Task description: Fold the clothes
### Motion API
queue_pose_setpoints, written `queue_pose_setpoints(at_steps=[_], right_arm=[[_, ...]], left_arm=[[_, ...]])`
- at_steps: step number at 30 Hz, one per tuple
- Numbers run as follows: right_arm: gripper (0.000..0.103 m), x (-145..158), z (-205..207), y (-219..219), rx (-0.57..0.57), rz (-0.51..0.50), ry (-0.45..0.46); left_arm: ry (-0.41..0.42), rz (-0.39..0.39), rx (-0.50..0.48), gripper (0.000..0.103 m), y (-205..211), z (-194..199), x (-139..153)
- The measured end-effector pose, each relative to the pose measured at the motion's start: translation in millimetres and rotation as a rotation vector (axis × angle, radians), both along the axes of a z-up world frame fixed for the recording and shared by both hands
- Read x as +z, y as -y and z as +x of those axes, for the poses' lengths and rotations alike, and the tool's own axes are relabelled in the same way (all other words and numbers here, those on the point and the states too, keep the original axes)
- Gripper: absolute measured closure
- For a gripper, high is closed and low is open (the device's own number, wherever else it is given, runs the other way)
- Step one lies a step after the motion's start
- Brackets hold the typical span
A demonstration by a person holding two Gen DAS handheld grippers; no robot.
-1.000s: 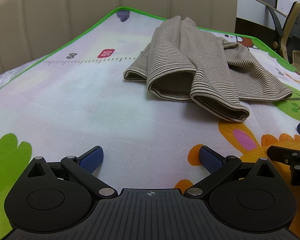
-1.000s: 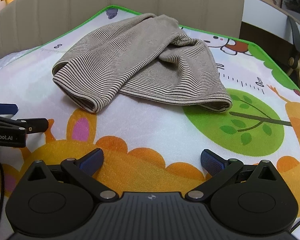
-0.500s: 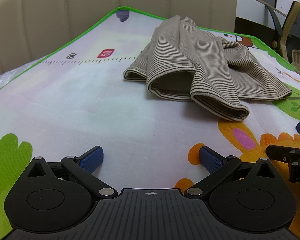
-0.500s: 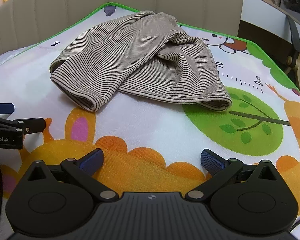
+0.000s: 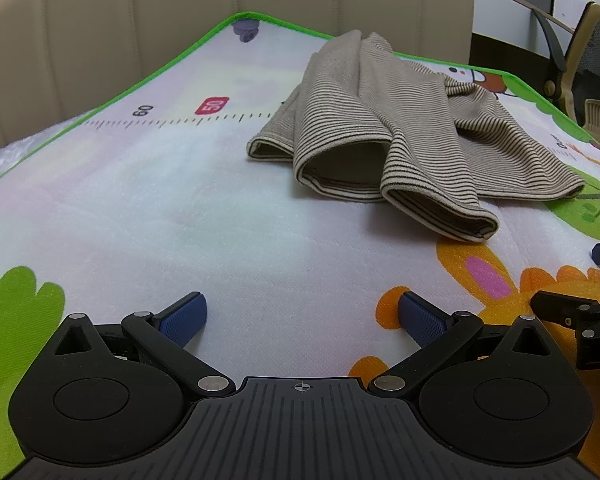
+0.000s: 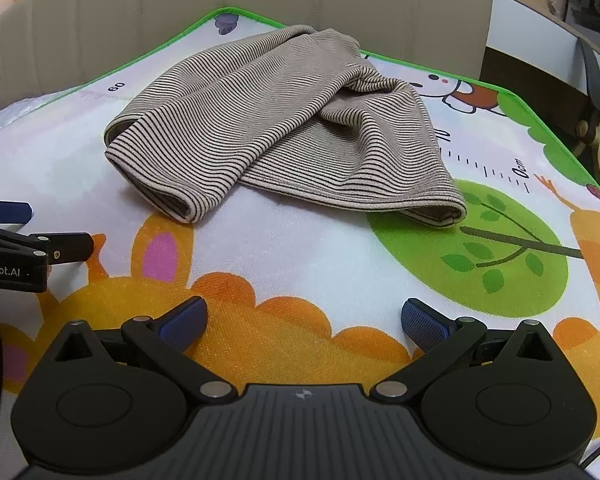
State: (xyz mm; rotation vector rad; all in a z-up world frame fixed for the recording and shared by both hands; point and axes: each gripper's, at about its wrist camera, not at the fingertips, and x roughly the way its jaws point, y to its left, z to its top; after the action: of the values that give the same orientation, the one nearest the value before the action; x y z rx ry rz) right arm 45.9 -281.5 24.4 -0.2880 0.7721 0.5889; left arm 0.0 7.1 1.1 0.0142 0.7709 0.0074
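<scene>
Both my claws, left (image 5: 302, 316) and right (image 6: 304, 320), gape wide short of the shirt (image 6: 276, 128); pinching one bunched layer could drag it askew.

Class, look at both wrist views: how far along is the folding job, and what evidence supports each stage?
Done: nothing visible. The striped garment lies rumpled and bunched on the play mat, with no neat fold.
In hand: nothing. The left gripper and right gripper both have jaws wide apart, short of the cloth, over bare mat.
Left: reach the garment, spread it flat, then fold it.
</scene>
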Motion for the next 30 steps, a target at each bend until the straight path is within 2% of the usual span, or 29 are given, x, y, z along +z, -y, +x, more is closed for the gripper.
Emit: queue_pose_setpoints(at_steps=[15, 20, 23, 25, 27, 30], right_arm=[[0.0, 0, -1, 0, -0.004, 0.002, 0.013], [0.0, 7, 6, 4, 0.036, 0.016, -0.009], [0.011, 24, 21, 11, 0.064, 0.059, -0.011], [0.026, 40, 39, 15, 0.071, 0.092, -0.002], [0.047, 55, 58, 16, 0.072, 0.114, 0.013], [0.046, 69, 96, 6, 0.046, 0.099, 0.06]], left_arm=[[0.002, 0.002, 0.001, 0.0, 0, -1, 0], [-0.003, -0.006, -0.004, 0.0, -1, 0, 1], [-0.03, -0.047, -0.031, 0.0, -10, 11, 10], [-0.027, -0.103, -0.041, 0.0, -19, 23, 20], [-0.005, -0.165, -0.051, 0.0, -29, 40, 34], [0.043, -0.233, -0.077, 0.003, -41, 72, 57]])
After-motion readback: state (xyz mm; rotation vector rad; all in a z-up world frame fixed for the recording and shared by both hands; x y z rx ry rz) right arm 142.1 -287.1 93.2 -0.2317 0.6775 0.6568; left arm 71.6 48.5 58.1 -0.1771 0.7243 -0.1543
